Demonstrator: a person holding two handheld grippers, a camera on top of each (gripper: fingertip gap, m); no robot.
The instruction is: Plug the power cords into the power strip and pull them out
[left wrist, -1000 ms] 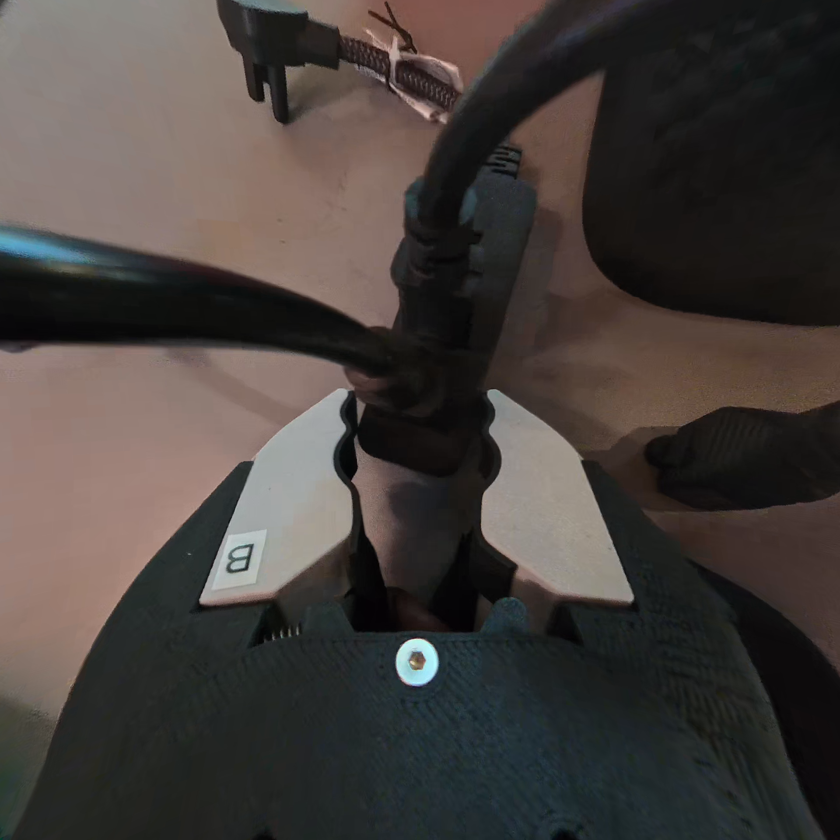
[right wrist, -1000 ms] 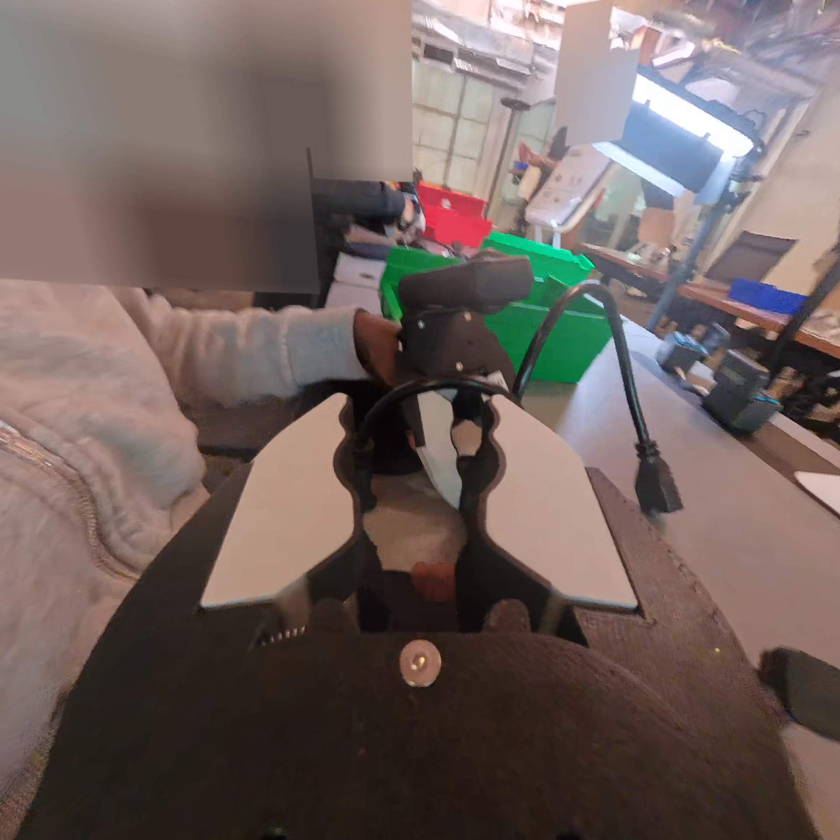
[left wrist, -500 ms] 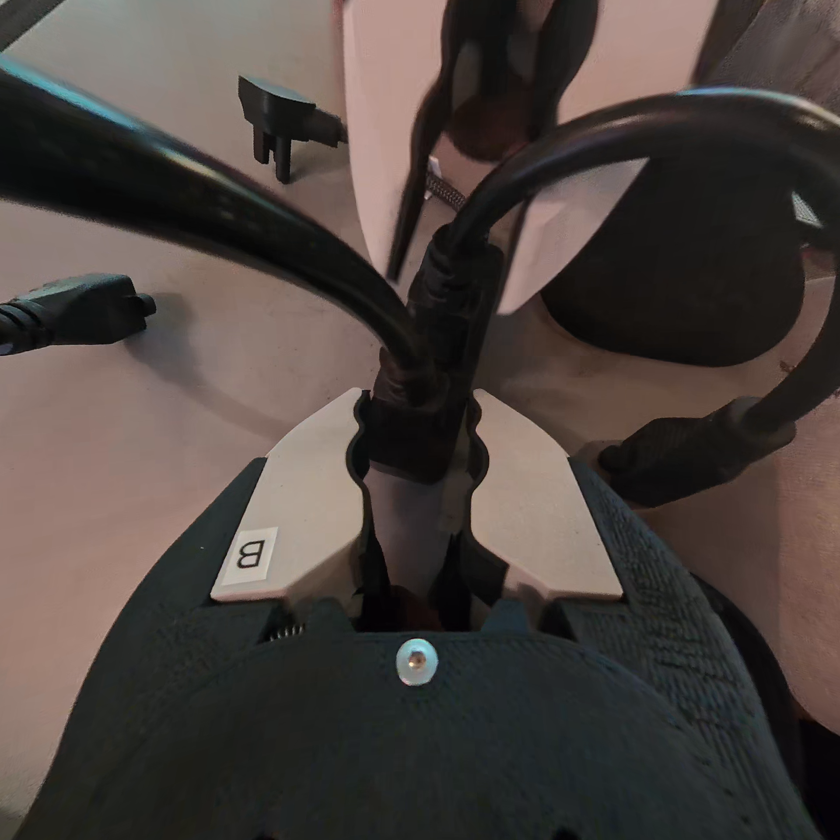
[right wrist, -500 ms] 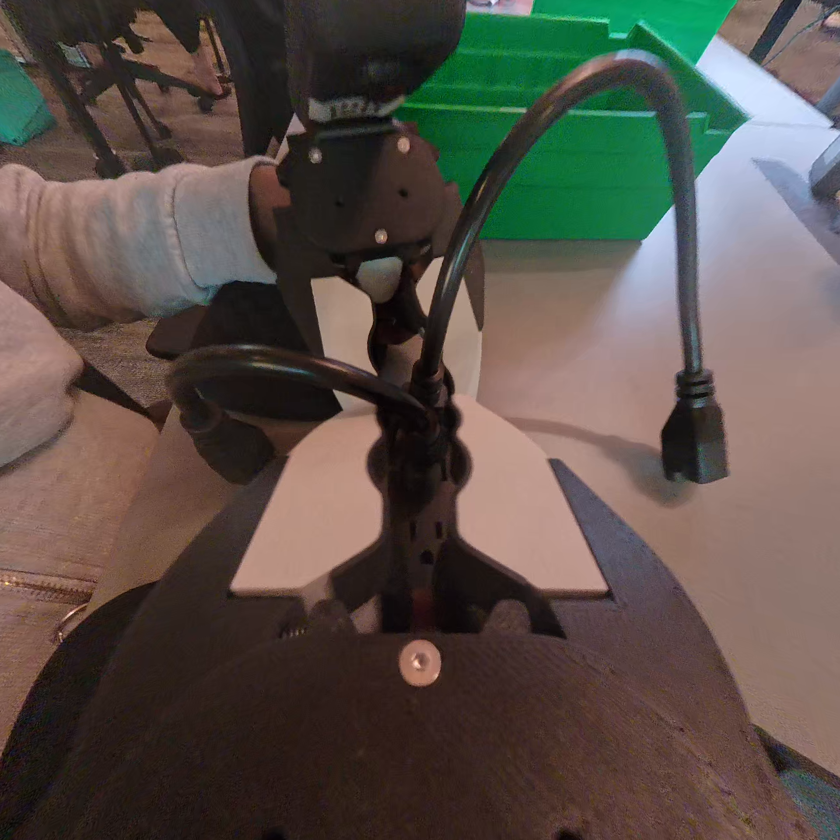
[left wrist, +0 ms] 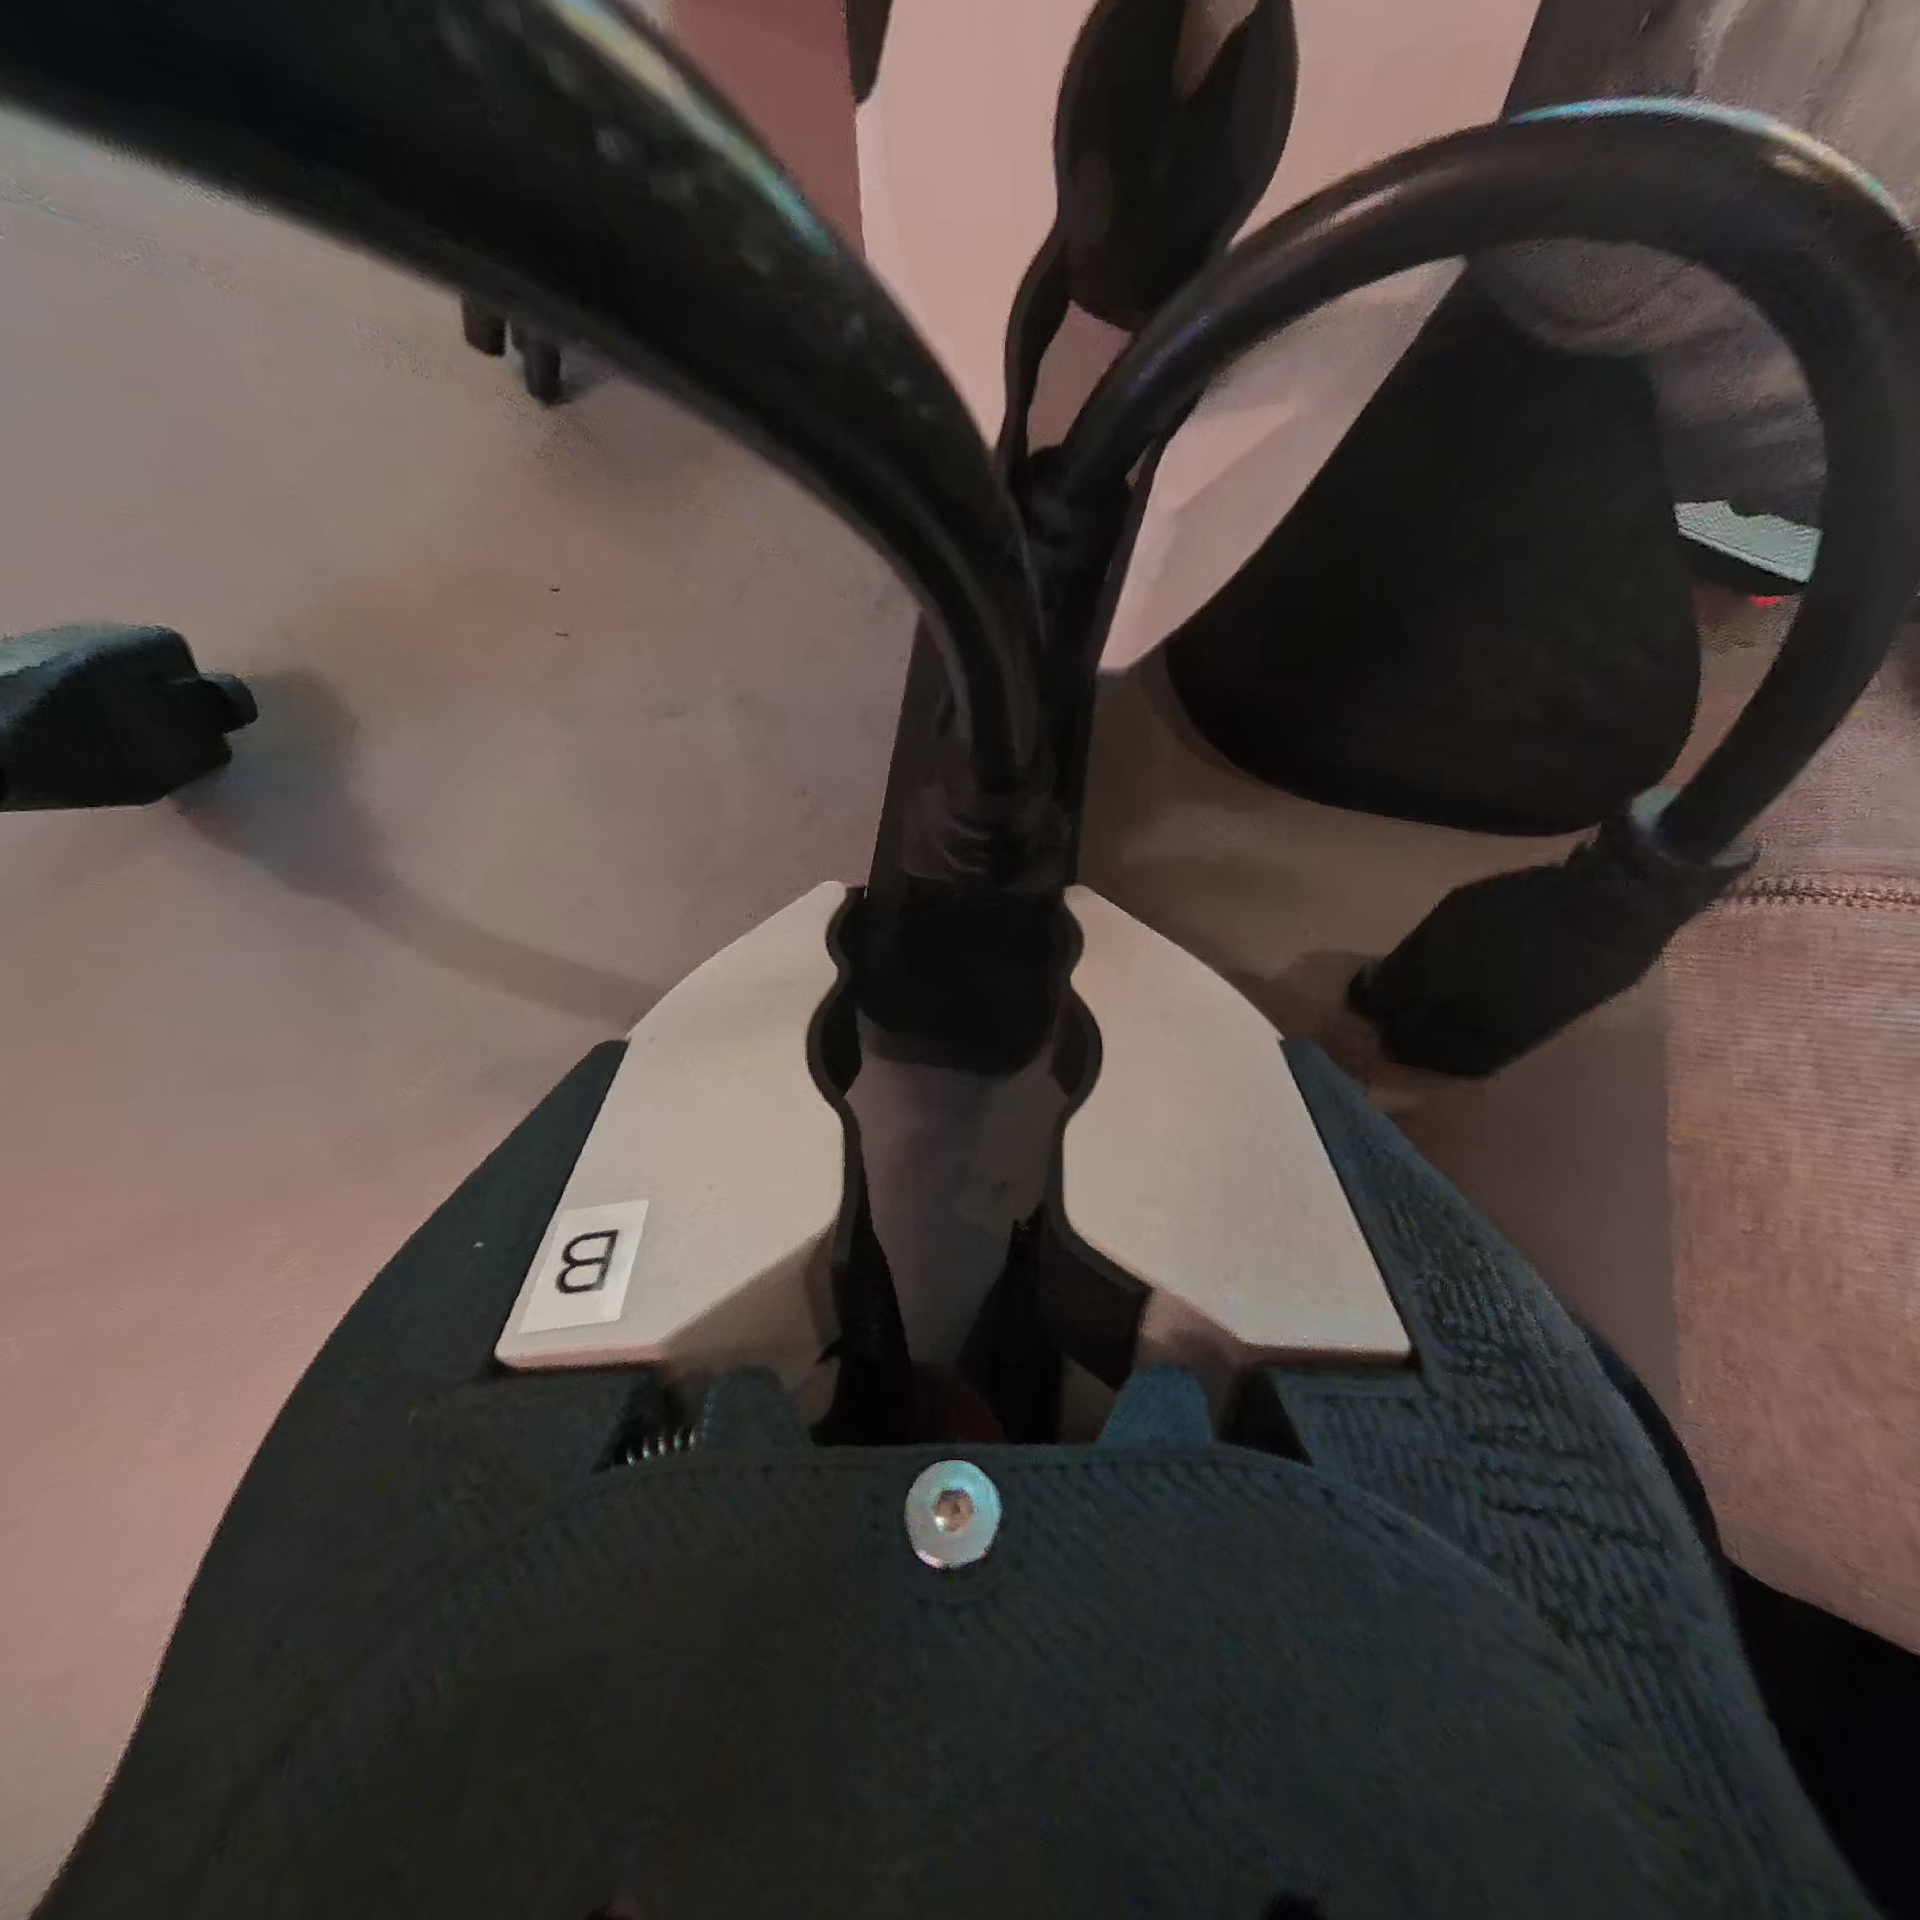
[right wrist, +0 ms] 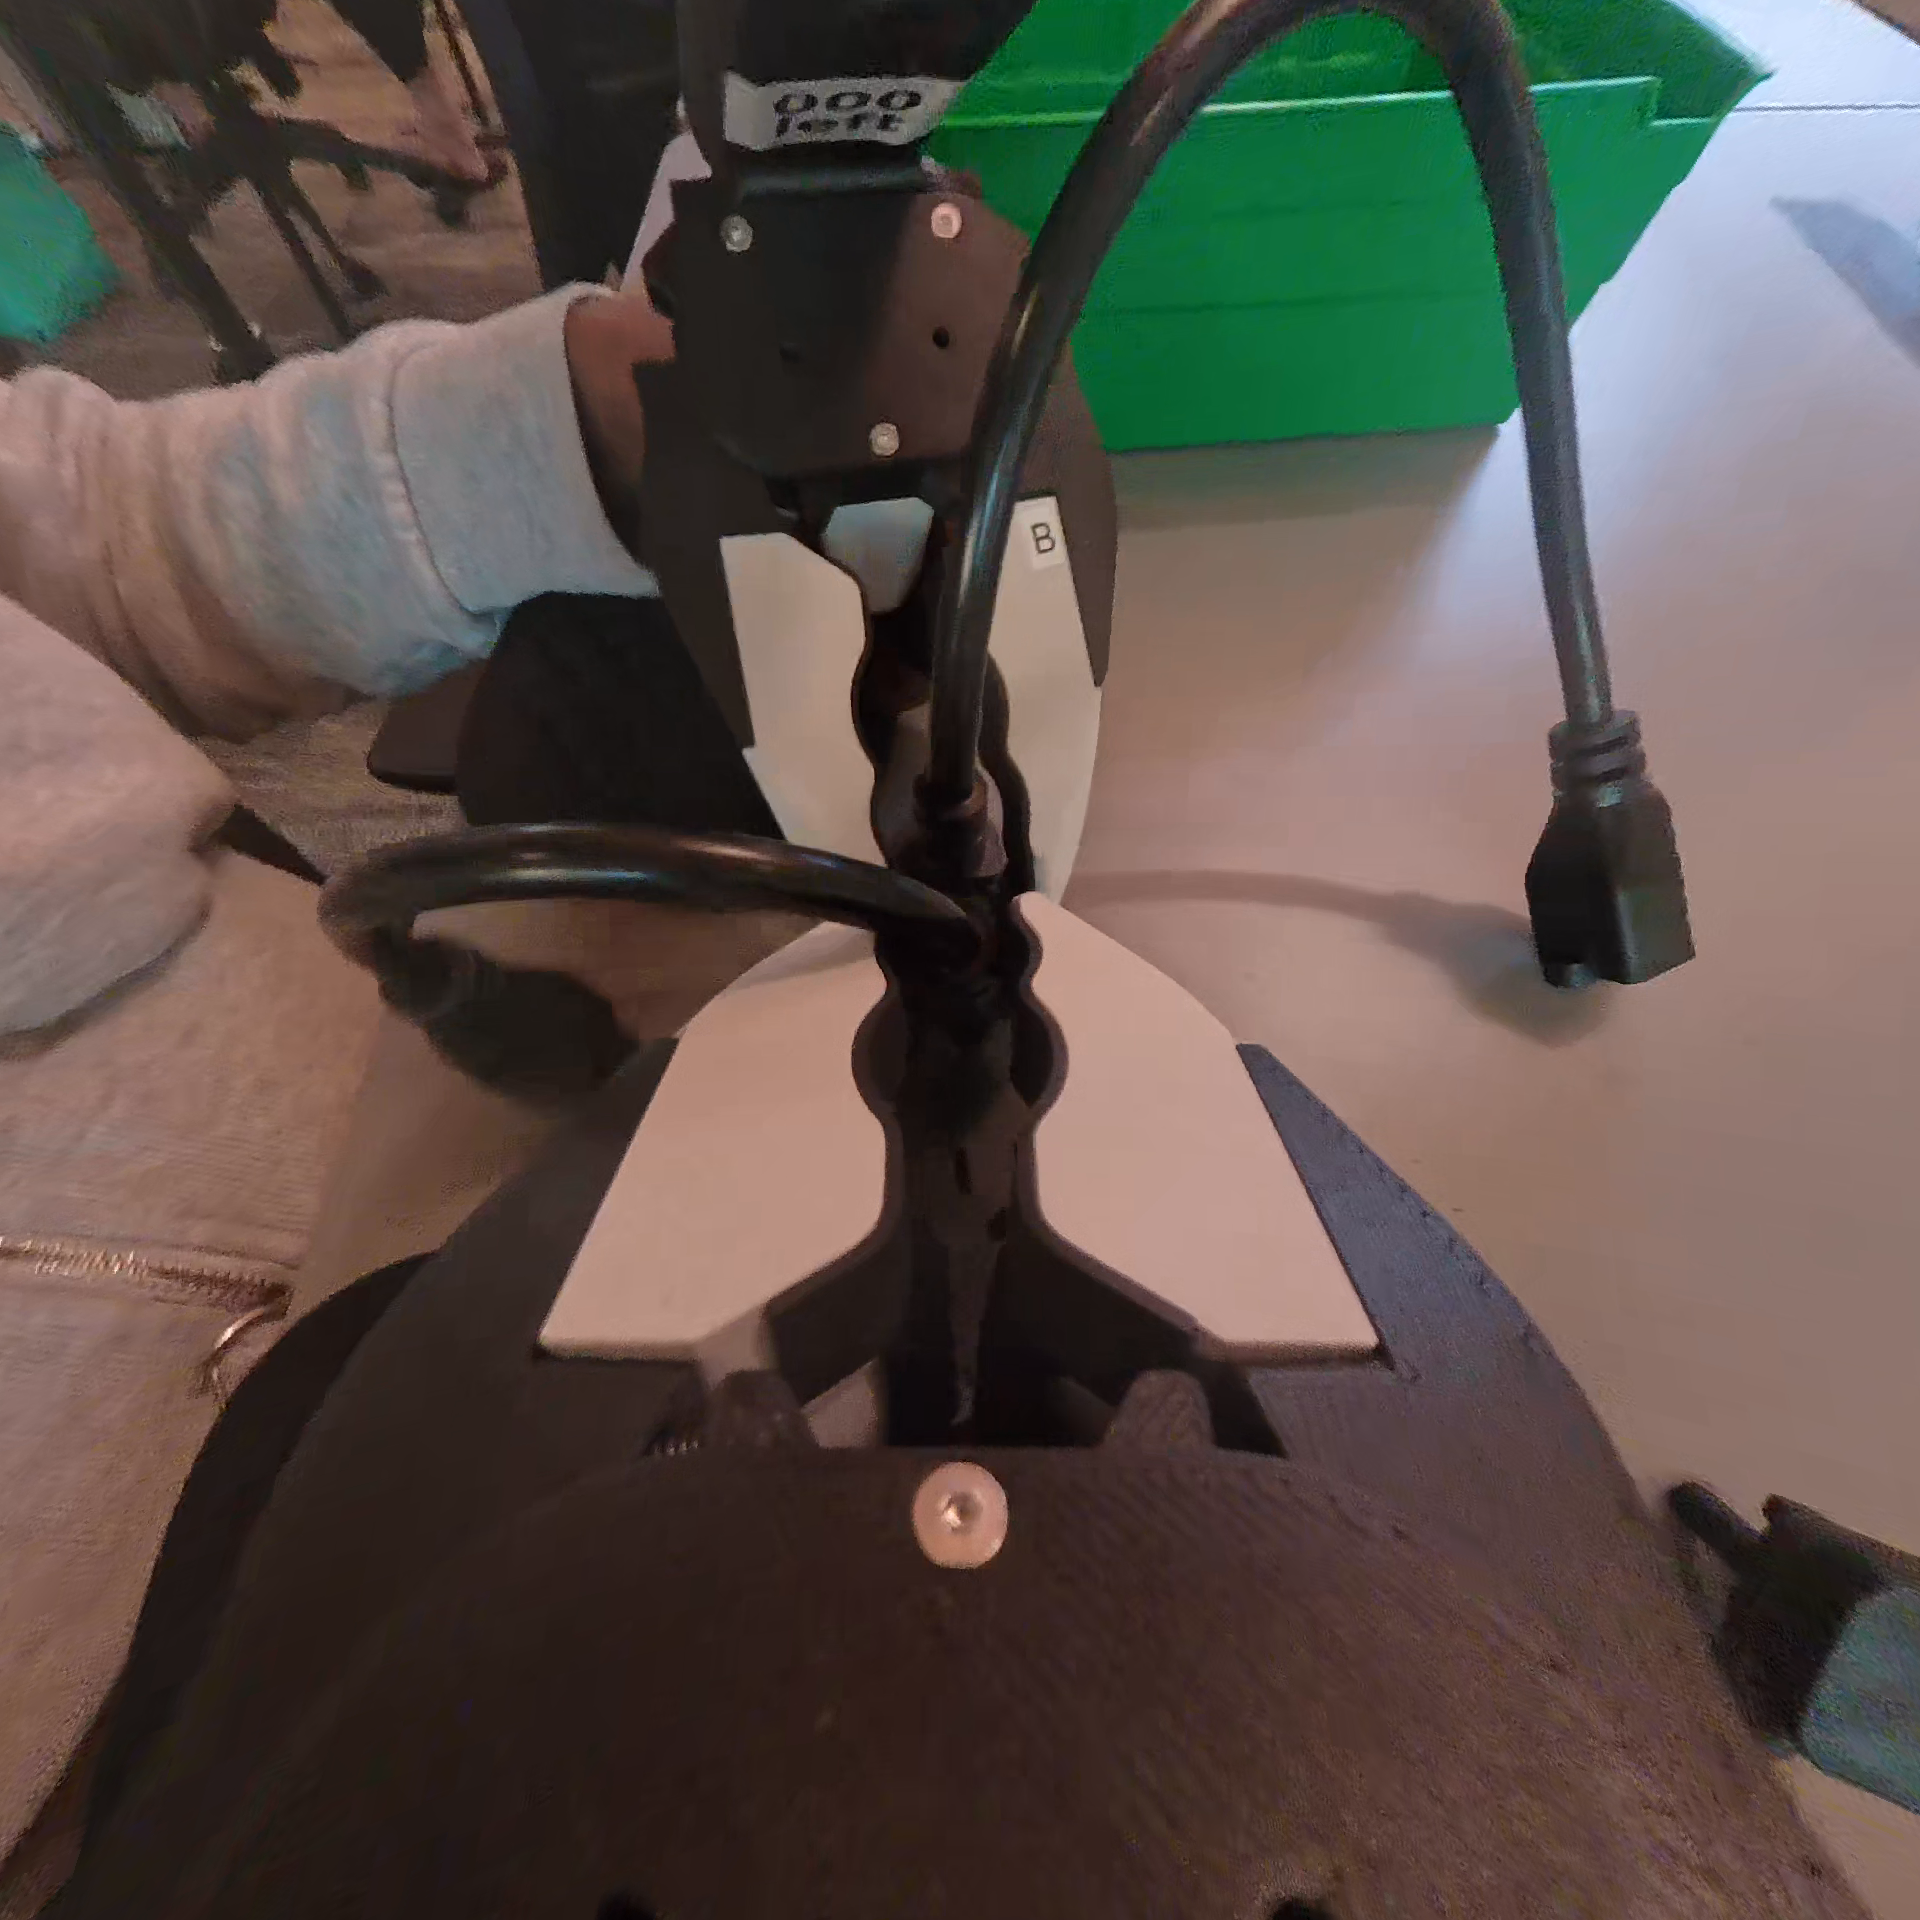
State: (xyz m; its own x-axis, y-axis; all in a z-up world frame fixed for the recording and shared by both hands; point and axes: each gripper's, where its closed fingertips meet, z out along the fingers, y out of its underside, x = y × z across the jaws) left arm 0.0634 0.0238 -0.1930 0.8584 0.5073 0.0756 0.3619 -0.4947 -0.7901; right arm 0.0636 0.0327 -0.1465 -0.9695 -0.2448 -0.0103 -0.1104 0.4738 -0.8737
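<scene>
A slim black power strip [right wrist: 961,1174] is held in the air, edge-on between both grippers. My right gripper [right wrist: 961,997] is shut on its near end. My left gripper [left wrist: 956,966] faces it and is shut on a black plug [left wrist: 951,987] seated in the strip; it also shows in the right wrist view [right wrist: 940,748]. Two black cords rise from the strip. One arcs up and right to a free connector [right wrist: 1610,873]. The other loops left to a connector [right wrist: 488,1008], also seen in the left wrist view [left wrist: 1507,966].
A green bin [right wrist: 1351,260] stands at the back of the grey table [right wrist: 1558,1143]. Loose plugs lie on the table at the left [left wrist: 104,717] and by my right gripper [right wrist: 1818,1621]. A person's sleeve [right wrist: 312,499] and a dark chair [left wrist: 1455,623] are close. The gap from one gripper's tips to the other's is roughly 5 cm.
My right gripper has come down from a raised, open pose and shut on the strip. The two grippers now stand closer, nose to nose. The left gripper keeps its hold.
</scene>
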